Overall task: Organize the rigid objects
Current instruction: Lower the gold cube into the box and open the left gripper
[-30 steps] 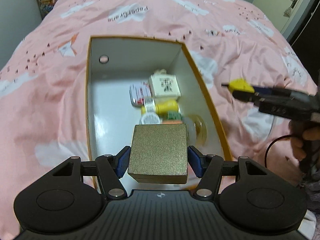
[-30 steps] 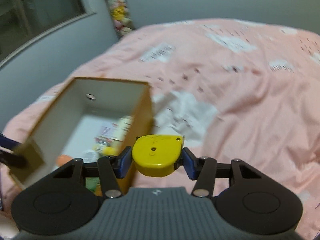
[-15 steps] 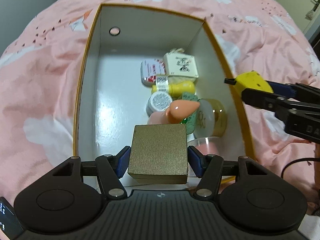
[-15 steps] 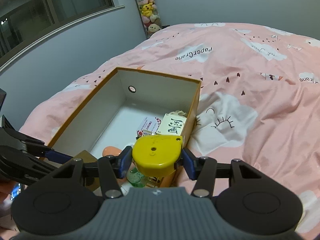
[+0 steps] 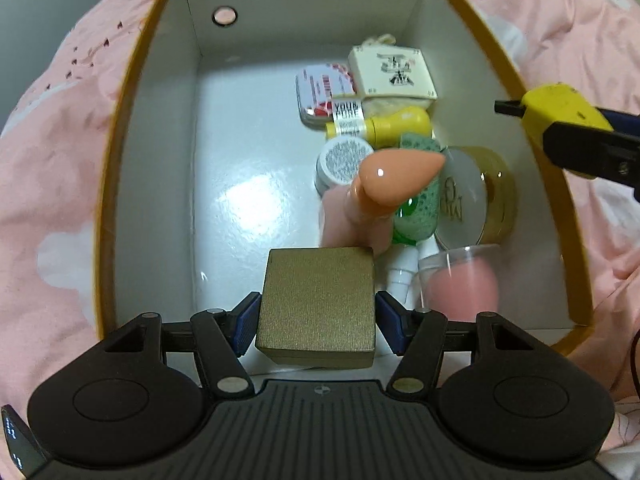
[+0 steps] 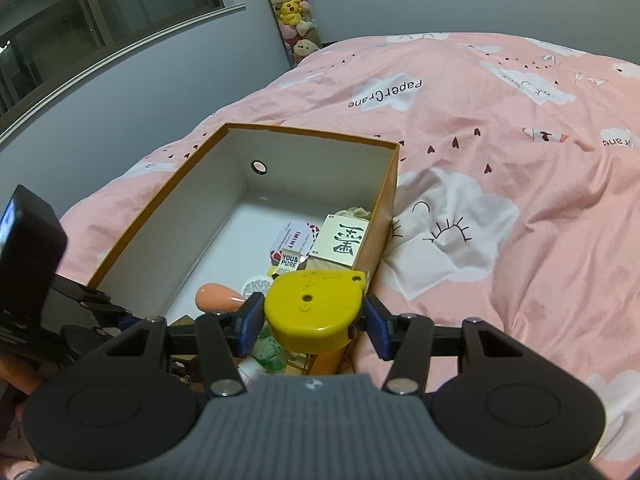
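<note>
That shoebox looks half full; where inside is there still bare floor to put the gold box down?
The cardboard box has bare white floor along its left wall, up to the far wall with the round hole. The right side is crowded: mint tin, yellow bottle, peach bottle.

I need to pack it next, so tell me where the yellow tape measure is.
The yellow tape measure is clamped in the right hand-held gripper, above the cardboard box's right wall.

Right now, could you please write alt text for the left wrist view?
The left gripper holds a gold box above an open cardboard box on a pink bedspread. Small items crowd its right side. At right, the right gripper holds a yellow tape measure.
</note>
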The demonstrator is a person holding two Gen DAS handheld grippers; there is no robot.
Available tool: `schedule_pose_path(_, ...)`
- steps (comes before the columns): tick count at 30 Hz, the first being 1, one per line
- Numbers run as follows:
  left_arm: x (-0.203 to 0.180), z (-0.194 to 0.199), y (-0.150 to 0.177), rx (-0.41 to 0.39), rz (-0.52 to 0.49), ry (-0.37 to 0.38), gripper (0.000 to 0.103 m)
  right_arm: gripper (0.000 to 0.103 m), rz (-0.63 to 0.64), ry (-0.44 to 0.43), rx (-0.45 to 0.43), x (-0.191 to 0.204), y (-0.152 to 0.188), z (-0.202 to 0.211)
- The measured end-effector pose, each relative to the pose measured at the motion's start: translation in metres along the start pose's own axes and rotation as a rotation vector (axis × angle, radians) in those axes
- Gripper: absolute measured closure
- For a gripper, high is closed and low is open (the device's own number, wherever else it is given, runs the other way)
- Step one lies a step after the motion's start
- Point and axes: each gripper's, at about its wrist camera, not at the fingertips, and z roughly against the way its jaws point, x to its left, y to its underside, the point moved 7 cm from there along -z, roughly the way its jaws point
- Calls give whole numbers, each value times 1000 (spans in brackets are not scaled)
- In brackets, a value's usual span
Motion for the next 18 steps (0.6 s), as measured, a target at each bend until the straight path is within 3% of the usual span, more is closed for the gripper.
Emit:
schedule_pose_path(3, 2, -6, 3, 34, 63, 89, 34, 50, 0, -3, 5, 1, 1, -1)
schedule_pose_path(9, 10, -3, 2, 30, 115, 155, 32, 50, 1, -11, 17, 4, 1, -4)
schedule_pose_path(12, 17, 2, 0, 16, 162, 219, 26, 50, 2, -27, 23, 9, -1, -5)
schedule_pose_path(15, 23, 15, -3, -19, 181, 260, 33, 50, 20, -42, 26, 16, -4, -7)
schedule_pose_path(18, 28, 38, -10, -107, 173, 256, 41, 50, 32, -75, 34, 25, -12, -9)
